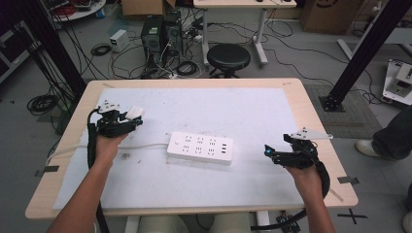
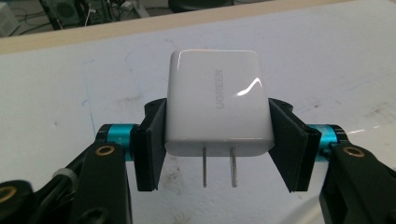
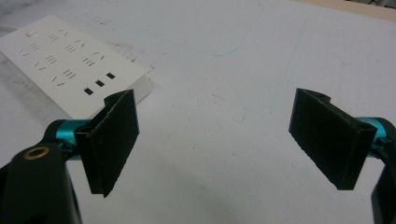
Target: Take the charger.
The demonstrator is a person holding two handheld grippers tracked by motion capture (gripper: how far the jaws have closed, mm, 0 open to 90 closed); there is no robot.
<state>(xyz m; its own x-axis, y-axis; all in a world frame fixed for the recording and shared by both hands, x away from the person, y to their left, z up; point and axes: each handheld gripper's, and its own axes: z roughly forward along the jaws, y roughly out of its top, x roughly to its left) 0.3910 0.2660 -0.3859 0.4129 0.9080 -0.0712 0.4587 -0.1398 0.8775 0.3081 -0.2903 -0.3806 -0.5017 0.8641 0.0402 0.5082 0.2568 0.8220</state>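
White and glossy, a wall charger [image 2: 218, 108] sits clamped between the two black jaws of my left gripper [image 2: 219, 144]. The jaws press flat against its two sides. Its two metal prongs [image 2: 218, 166] point back toward me, out of the near face, and the brand lettering runs along the top. The charger hangs above the white mat [image 2: 70, 93] and is not resting on it.

My right gripper [image 3: 212, 140] has its jaws spread wide, with nothing between them and bare mat below. Just beyond its left jaw lies the white power strip [image 3: 70, 65], flat on the mat, sockets up, three small dark ports at the end nearest that jaw. The jaw does not touch it.

From the high view, the power strip [image 1: 200, 147] lies between my two grippers, its cord [image 1: 141, 145] trailing toward my left gripper [image 1: 127, 116], while my right gripper [image 1: 272, 154] sits off its other end.
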